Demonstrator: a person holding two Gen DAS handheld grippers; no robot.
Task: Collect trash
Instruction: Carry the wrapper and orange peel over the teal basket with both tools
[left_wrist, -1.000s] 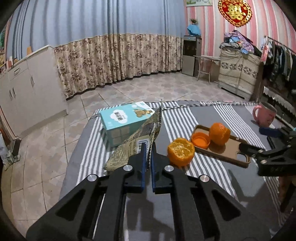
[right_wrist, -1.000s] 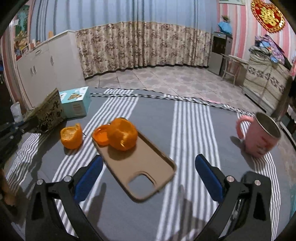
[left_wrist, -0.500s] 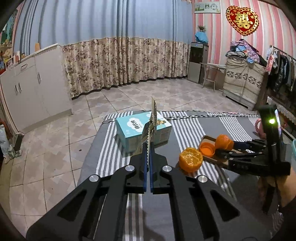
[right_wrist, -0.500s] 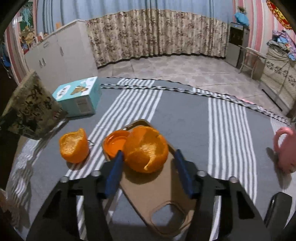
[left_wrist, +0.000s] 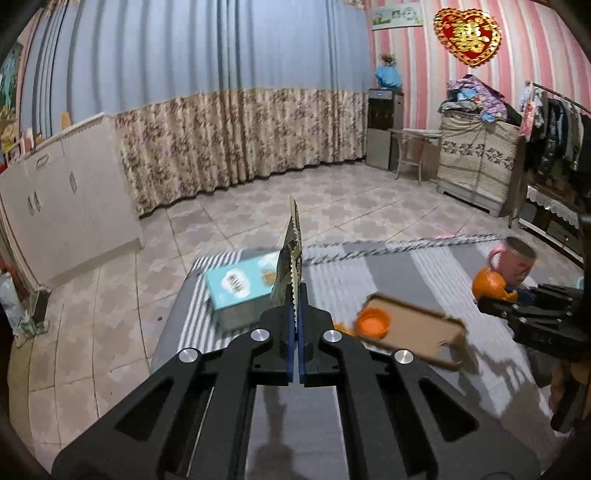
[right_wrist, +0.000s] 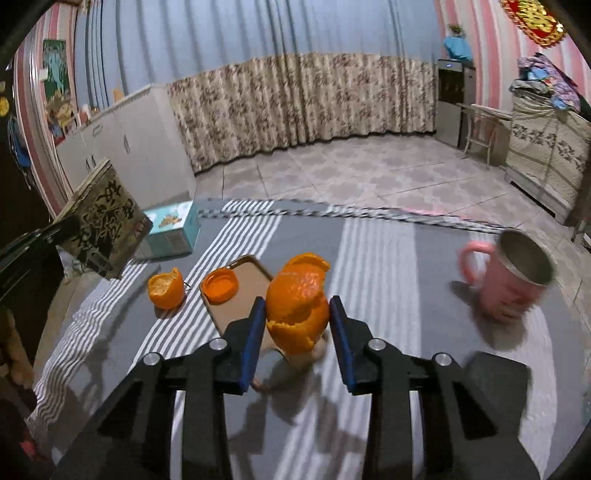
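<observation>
Grey cloth (right_wrist: 376, 258) with white stripes covers the low table we work over, with tiled floor and a flowered curtain behind.

Our left gripper (left_wrist: 296, 314) is clamped on a wrapper (left_wrist: 291, 258), the blue pads pressed flat against its lower edge. From the left wrist view we see the wrapper edge-on, its long axis running from the pads toward 12 o'clock, serrated edge facing us. From the right wrist view the wrapper (right_wrist: 105, 229) shows its printed face, lifted clear of the cloth at 9 o'clock, tilted with its top leaning toward 11 o'clock.

Our right gripper (right_wrist: 297, 332) grips an orange peel (right_wrist: 297, 310) between its blue pads. The peel stands between the fingertips with its torn opening pointing up toward 12 o'clock, raised above the cloth. In the left wrist view the peel (left_wrist: 489, 284) sits at 3 o'clock, just in front of the pink mug (left_wrist: 515, 260).

On the cloth a second peel (right_wrist: 166, 288) lies at 10 o'clock from the right gripper, open side up. Just beside it a brown phone case (right_wrist: 240, 295) lies flat, with an orange cap (right_wrist: 220, 286) resting on its far corner. A teal box (right_wrist: 173, 229) sits at the table's far left corner, behind the wrapper. The mug (right_wrist: 509, 280) stands at 3 o'clock, handle toward the left, well apart from the case.
</observation>
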